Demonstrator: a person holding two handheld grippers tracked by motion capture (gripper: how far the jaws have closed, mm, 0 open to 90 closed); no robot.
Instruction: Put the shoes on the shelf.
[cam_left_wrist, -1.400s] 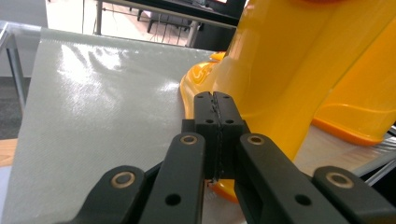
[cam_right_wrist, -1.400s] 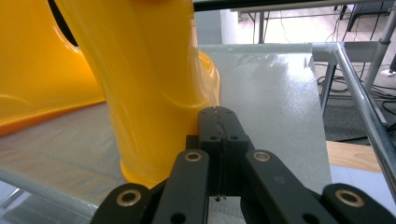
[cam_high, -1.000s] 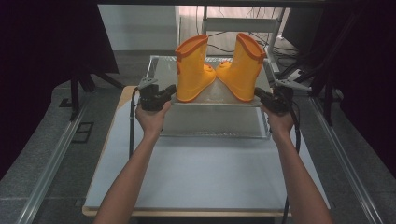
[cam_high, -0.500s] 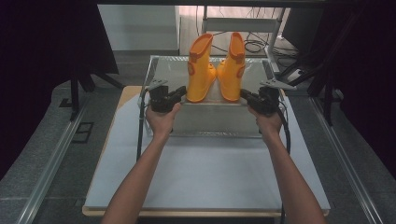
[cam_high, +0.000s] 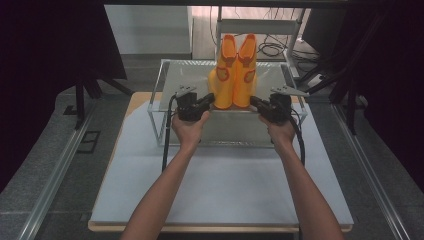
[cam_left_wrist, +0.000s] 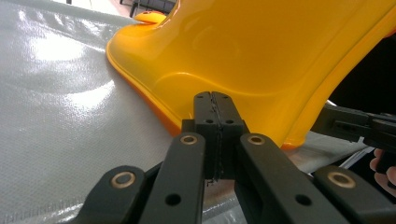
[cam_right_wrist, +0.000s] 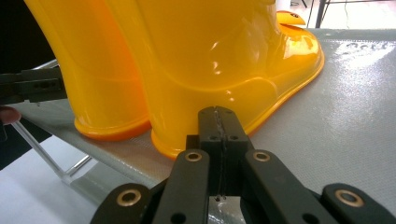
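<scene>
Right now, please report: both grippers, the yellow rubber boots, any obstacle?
Left gripper shut, at left yellow rubber boot. Right gripper shut, at right boot. Boots together on grey shelf. No obstacle seen.

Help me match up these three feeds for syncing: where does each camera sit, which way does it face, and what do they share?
High view: above the person's side, looking forward and down on the table; both forearms, left gripper and right gripper flank the boots.
Left gripper view: rides the left gripper, jaws shut, aimed at the left boot heel on the rack.
Right gripper view: rides the right gripper, jaws shut, facing the right boot.
Shared: both gripper views show the yellow boots and the opposite gripper.
</scene>
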